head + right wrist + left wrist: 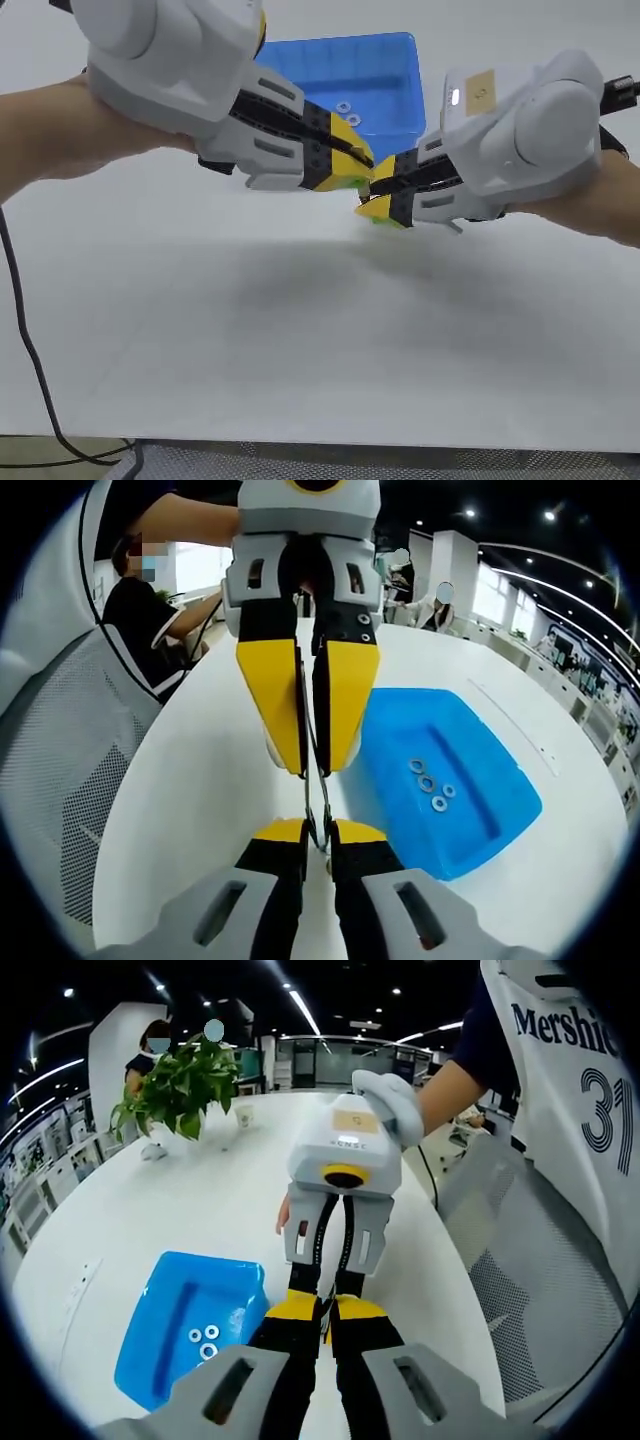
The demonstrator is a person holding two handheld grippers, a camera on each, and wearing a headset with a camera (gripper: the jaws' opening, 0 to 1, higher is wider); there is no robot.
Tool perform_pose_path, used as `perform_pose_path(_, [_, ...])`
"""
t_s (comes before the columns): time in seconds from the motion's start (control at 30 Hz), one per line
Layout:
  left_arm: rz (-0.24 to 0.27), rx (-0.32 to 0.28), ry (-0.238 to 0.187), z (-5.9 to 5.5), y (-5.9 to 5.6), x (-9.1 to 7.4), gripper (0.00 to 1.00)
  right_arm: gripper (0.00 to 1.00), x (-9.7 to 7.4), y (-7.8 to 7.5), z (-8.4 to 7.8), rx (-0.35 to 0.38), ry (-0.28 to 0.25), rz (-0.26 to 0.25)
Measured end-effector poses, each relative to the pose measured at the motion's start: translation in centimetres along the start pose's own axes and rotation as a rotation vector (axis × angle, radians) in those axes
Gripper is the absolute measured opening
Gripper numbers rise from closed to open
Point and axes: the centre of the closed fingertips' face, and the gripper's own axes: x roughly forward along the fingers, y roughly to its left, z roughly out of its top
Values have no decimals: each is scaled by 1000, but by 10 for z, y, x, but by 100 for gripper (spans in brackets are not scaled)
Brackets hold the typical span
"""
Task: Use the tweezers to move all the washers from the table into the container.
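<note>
facing each other tip to tip, the left gripper (pixel 358 165) and the right gripper (pixel 378 192) are held just above the white table (pixel 300 330), near the front of the blue container (pixel 300 62).

tweezers: the tweezers (pixel 310 790) show as two thin metal legs lying along the line shared by both grippers. in the right gripper view the legs pass between the long yellow jaw tips of the left gripper. they continue down into the slot between the right gripper's own jaws. which end is the pointed end cannot be told.

jaw state, left gripper: jaws drawn together to a narrow slot and clamped on the tweezers.

jaw state, right gripper: jaws likewise pressed close and clamped on the opposite end of the tweezers.

washers: four washers (pixel 430 785) lie in a loose cluster on the floor of the container, near its middle and apart from its walls. the container rests flat on the table. it sits just beyond the gripper tips in the head view and to the right of the jaws in the right gripper view.

surroundings: a dark cable (pixel 25 350) runs down the left side of the table in the head view. a potted plant (pixel 180 1085) stands at the far end of the table in the left gripper view.
</note>
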Motion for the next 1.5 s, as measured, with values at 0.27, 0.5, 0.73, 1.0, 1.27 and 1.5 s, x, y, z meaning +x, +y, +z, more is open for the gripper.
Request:
perform_pose_path(0.27, [-13, -10, 10, 1, -2, 0, 7, 9, 0, 0, -1, -1, 2, 2])
perform_pose_path(0.5, [-21, 7, 21, 3, -6, -3, 7, 9, 0, 5, 3, -5, 1, 6])
perform_pose_path(0.73, [-13, 22, 19, 9, -5, -13, 7, 9, -7, 4, 16, -22, -9, -3])
perform_pose_path(1.0, [6, 41, 10, 25, -8, -29, 7, 9, -18, 3, 35, -45, -25, -18])
perform_pose_path(1.27, [7, 71, 11, 37, -12, -38, 7, 9, -26, 4, 47, -69, -36, -44])
perform_pose_path(1.5, [20, 94, 5, 48, -9, -47, 7, 9, -34, -1, 59, -92, -46, -69])
